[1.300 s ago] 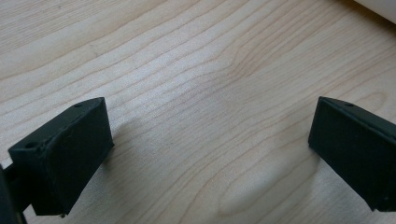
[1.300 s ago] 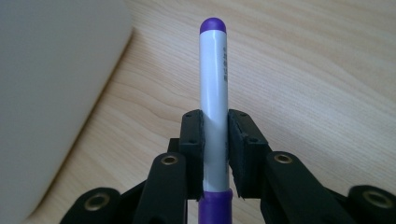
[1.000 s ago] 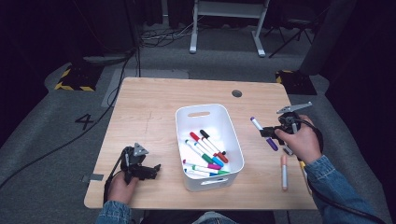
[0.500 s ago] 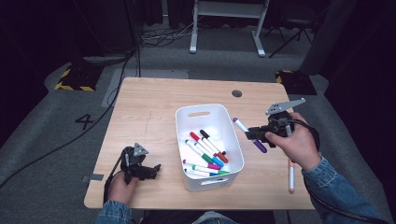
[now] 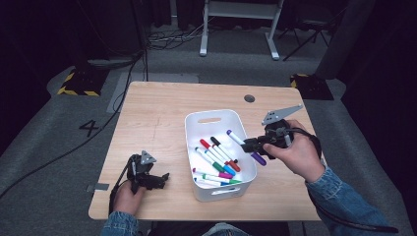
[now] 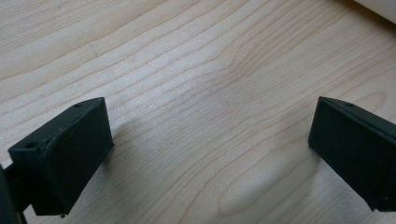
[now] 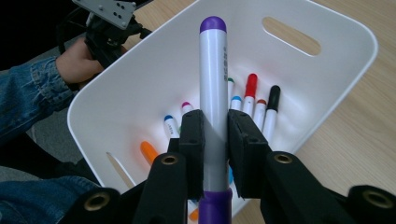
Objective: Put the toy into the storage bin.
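Note:
A white bin (image 5: 195, 125) (image 7: 327, 28) sits mid-table with several coloured markers (image 5: 216, 157) (image 7: 252, 88) lying in it. My right gripper (image 5: 250, 145) (image 7: 215, 135) is shut on a purple-capped white marker (image 5: 243, 142) (image 7: 213, 84), held over the bin's right rim and pointing into it. My left gripper (image 5: 164, 178) (image 6: 210, 149) rests on the table at the front left, its jaws wide open over bare wood, nothing between them.
The wooden table (image 5: 157, 113) has free surface to the left of and behind the bin. A round cable grommet (image 5: 249, 98) is at the back. The left hand (image 7: 77, 58) holding its gripper appears beyond the bin in the right gripper view.
My right gripper has carried the purple marker up and leftward from the table's right side to above the bin's right rim. The left gripper has stayed put.

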Demonstrator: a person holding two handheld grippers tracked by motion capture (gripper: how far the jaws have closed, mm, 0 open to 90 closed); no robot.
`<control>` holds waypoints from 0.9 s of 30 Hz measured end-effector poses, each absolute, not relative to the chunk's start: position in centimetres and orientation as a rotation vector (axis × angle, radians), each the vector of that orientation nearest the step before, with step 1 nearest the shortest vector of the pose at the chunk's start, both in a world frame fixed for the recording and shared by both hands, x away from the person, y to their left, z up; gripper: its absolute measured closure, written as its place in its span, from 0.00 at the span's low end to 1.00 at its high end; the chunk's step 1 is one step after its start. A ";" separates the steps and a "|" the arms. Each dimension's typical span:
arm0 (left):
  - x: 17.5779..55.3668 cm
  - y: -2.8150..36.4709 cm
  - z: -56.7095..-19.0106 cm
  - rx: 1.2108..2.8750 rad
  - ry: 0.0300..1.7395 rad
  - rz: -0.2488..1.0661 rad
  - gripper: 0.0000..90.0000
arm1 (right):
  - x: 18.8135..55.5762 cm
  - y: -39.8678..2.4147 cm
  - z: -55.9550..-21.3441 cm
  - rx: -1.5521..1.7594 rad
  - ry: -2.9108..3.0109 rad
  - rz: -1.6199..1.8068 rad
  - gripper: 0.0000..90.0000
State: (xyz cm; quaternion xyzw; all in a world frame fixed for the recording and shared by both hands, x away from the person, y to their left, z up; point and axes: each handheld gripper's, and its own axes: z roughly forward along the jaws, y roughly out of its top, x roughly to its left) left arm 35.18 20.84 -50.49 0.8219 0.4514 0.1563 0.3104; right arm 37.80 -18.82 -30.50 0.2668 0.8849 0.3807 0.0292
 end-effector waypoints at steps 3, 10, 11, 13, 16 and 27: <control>35.2 20.8 -50.5 2.172 1.192 0.412 0.00 | 37.6 -17.8 -30.5 0.802 2.747 1.193 0.86; 35.2 20.8 -50.5 2.170 1.192 0.413 0.00 | 37.6 -16.6 -31.1 0.780 2.771 1.188 0.86; 35.2 20.8 -50.5 2.170 1.192 0.413 0.00 | 37.6 -16.4 -31.3 0.771 2.780 1.178 0.86; 35.2 20.8 -50.5 2.170 1.192 0.413 0.00 | 37.6 -16.2 -31.9 0.770 2.800 1.168 0.86; 35.2 20.8 -50.5 2.170 1.192 0.412 0.00 | 37.6 -16.0 -32.6 0.760 2.817 1.140 0.86; 35.2 20.8 -50.5 2.170 1.192 0.413 0.00 | 37.6 -15.3 -34.7 0.756 2.894 1.005 0.86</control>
